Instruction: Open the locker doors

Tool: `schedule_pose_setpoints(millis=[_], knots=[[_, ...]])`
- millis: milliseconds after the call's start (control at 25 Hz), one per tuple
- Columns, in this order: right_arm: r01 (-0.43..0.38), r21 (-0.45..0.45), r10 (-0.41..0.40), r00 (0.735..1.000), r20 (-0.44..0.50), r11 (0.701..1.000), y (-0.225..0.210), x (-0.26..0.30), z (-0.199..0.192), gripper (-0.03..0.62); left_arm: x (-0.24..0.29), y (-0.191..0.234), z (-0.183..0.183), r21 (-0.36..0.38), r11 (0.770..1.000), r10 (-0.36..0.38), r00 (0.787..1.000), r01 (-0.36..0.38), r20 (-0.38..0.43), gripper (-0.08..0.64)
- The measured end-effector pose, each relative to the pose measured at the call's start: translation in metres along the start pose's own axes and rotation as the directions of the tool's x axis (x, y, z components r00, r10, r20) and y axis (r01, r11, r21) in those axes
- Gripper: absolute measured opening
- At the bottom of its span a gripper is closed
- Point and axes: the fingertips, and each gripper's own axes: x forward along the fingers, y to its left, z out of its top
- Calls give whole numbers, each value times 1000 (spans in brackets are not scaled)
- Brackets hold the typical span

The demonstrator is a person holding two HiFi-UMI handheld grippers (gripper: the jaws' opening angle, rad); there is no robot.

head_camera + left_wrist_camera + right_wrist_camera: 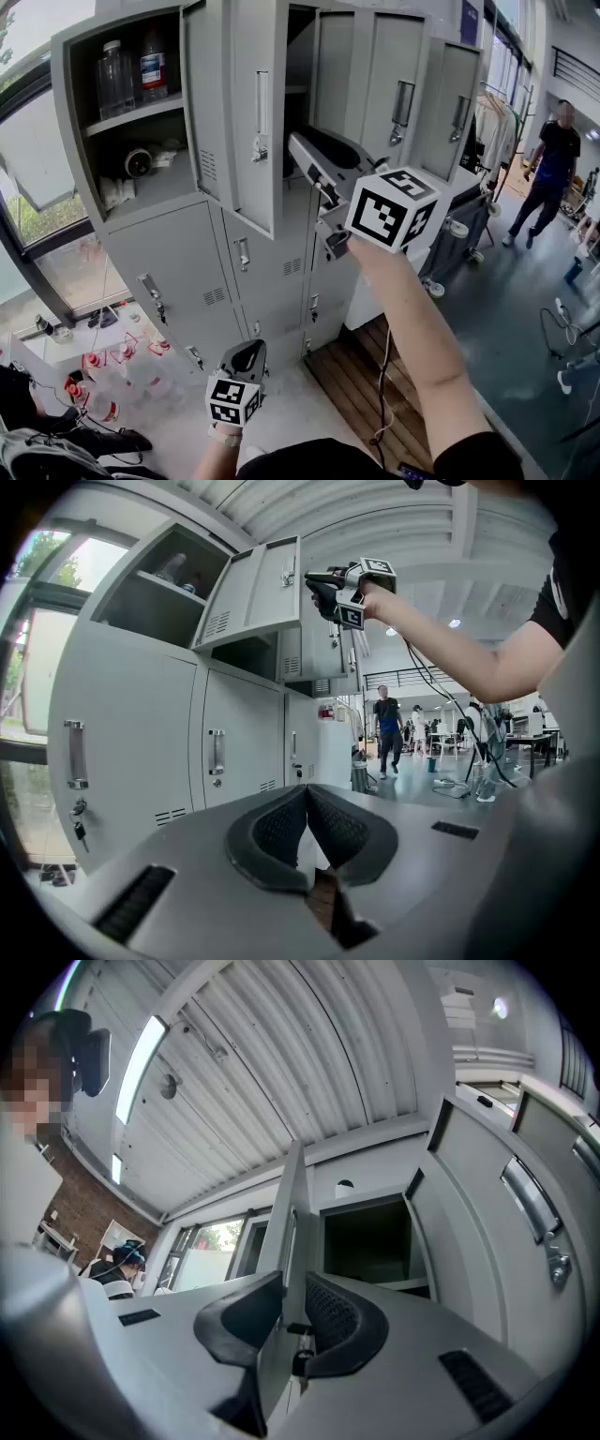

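Note:
The grey locker bank [173,272] fills the head view. An upper middle locker door [253,94] stands ajar, swung out toward me. My right gripper [298,148] is raised to that door's free edge. In the right gripper view the door's thin edge [292,1213] runs between the two pads, and the right gripper [292,1297] is shut on it. My left gripper [249,349] hangs low in front of the bottom lockers, holding nothing. The left gripper view shows the left gripper [305,794] shut, with its pads meeting, and the right gripper [323,583] high above at the door [258,592].
The top-left locker [131,75] is open, with bottles on its shelf. Two more doors [398,84] stand open at the right. Bottles and cables [103,375] litter the floor at the left. A wooden platform [361,375] lies below. A person [548,169] stands far right.

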Motion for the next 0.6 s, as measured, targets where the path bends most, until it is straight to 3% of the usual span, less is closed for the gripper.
schedule_pose_setpoints(millis=[320,600], knots=[[129,46,-125,988,-93,990,-26,-59,-68,79,29,-21,-1,-9,994,-110,994,110,4,18],[275,32,-264,945,-196,961,-33,-136,-138,66,57,-47,-6,-9,973,-232,973,232,-12,18]])
